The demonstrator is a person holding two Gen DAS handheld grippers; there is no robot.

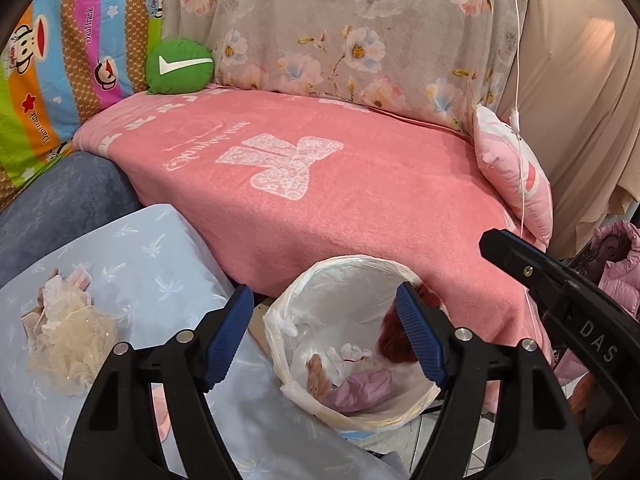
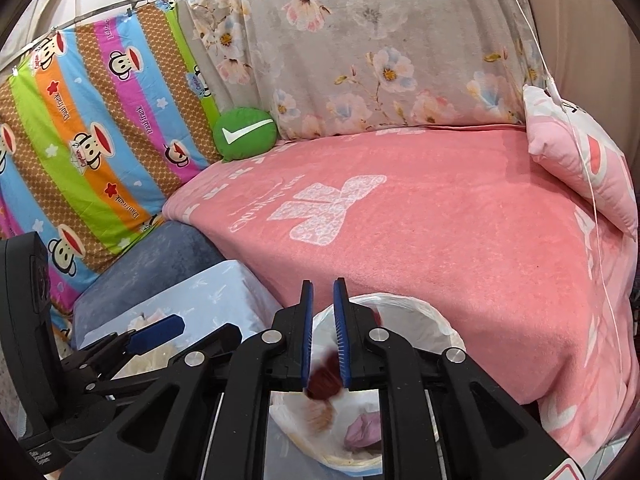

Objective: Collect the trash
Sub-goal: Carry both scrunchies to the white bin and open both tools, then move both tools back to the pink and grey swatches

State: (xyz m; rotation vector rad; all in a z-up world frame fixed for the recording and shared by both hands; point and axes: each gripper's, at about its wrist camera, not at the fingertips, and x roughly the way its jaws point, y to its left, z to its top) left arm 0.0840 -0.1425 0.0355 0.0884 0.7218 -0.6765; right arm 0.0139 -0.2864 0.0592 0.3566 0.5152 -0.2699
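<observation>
A white-lined trash bin (image 1: 352,264) stands on the floor against the pink-covered sofa. Inside lie a lilac crumpled piece (image 1: 360,390), white tissue (image 1: 348,356) and a brownish scrap (image 1: 320,376). My left gripper (image 1: 324,292) hangs over the bin, open wide, nothing between its pads. My right gripper (image 2: 323,282) is over the same bin (image 2: 420,308), its jaws a narrow gap apart. A blurred dark red piece (image 2: 325,380) shows at the lower end of that gap, loose over the bin. A cream mesh puff with paper scraps (image 1: 68,344) lies on the pale blue cushion (image 1: 160,264) to the left.
The pink blanket (image 1: 320,180) covers the sofa seat behind the bin. A green round cushion (image 1: 180,66) sits at the back left, a pink pillow (image 1: 516,176) at the right. A thin white cord (image 1: 520,160) hangs at the right. A pink padded jacket (image 1: 616,276) lies far right.
</observation>
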